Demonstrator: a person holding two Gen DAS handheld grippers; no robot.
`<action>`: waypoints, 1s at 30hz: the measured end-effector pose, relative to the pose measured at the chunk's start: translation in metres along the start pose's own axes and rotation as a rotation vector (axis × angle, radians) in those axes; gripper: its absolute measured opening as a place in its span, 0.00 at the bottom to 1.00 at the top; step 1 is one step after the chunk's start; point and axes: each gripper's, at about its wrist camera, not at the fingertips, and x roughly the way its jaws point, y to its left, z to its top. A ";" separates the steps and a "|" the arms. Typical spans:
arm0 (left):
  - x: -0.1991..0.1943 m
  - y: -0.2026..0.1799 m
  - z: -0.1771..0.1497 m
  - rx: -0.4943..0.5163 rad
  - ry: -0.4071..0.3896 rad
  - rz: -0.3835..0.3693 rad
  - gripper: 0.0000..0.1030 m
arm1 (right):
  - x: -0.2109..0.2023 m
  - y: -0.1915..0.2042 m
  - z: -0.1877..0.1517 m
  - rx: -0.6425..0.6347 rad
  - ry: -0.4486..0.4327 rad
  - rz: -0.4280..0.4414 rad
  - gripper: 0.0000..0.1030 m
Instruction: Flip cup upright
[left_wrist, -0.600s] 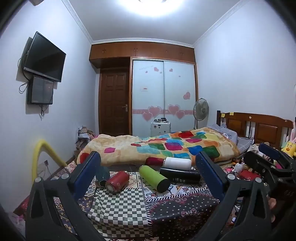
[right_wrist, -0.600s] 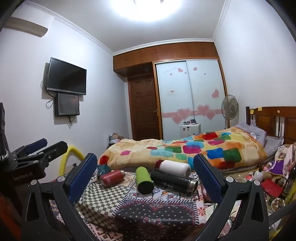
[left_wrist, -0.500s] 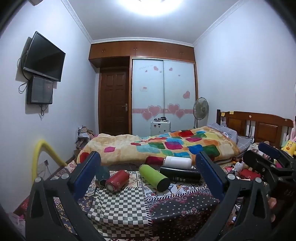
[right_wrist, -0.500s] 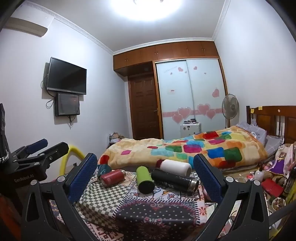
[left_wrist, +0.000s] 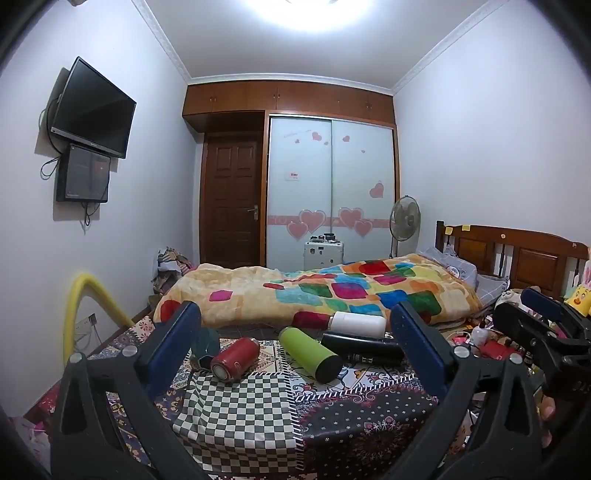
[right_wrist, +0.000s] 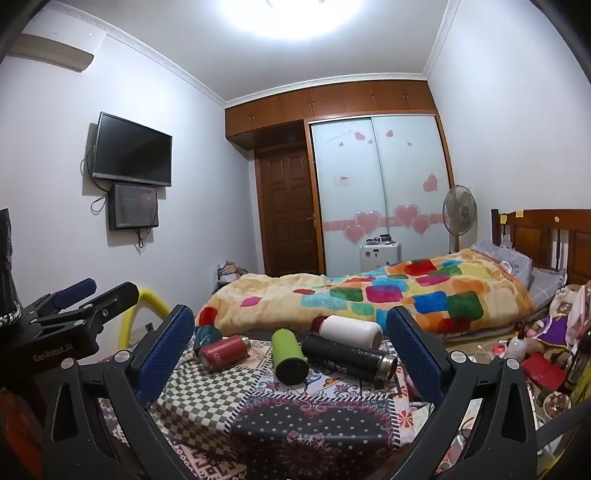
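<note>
Five cups (left_wrist: 309, 353) lie flat on the desk (left_wrist: 236, 417); none is held. Both tongs (left_wrist: 295, 347) (right_wrist: 290, 349) are wide open. One cup must be reached next.

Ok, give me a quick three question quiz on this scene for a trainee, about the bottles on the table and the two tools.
1. True or false: the green bottle is standing upright on the patterned tablecloth.
2. Which bottle lies furthest left in the right wrist view? A) red bottle B) white bottle C) black bottle
3. Fill in: the left tool and the right tool both have their jaws ____, holding nothing.

Key: 1 false, it lies on its side. 2 A. 3 open.
</note>
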 end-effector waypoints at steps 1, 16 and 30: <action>0.000 0.000 0.000 0.001 0.000 -0.001 1.00 | 0.000 0.000 0.000 0.000 0.000 0.000 1.00; -0.003 -0.003 -0.001 0.017 -0.030 0.006 1.00 | 0.003 0.001 -0.003 0.007 0.004 0.001 1.00; -0.004 -0.005 0.000 0.027 -0.029 0.007 1.00 | 0.004 0.001 -0.004 0.008 0.003 0.002 1.00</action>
